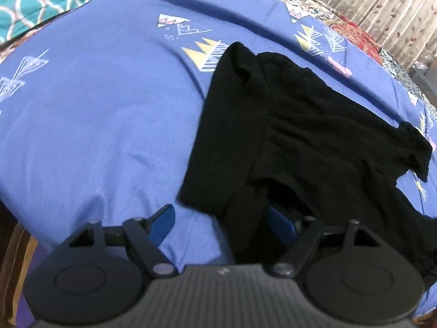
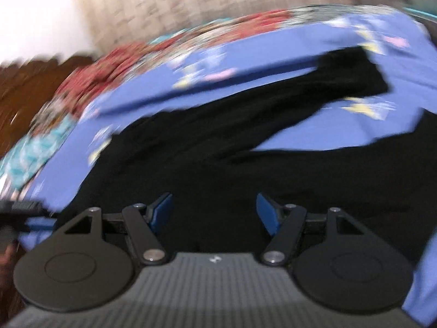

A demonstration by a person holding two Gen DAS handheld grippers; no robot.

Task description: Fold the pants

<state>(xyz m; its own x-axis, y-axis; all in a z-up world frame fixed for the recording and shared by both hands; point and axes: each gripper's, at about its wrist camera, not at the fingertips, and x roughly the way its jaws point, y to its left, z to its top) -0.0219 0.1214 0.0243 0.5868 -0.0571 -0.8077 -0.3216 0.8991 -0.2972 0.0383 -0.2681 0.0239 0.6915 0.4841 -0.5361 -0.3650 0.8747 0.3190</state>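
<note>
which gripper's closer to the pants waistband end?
Can't tell: black pants show no clear waistband. Left gripper straddles a cloth edge, one finger under it; right gripper hangs open over the wide part.

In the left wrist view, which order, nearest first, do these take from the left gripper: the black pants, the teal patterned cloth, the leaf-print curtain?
From the left gripper, whose jaws stand open:
1. Black pants, right beside it, one edge lying between the fingers.
2. Teal patterned cloth, far top left, beyond the blue sheet.
3. Leaf-print curtain, top right, behind the bed.
</note>
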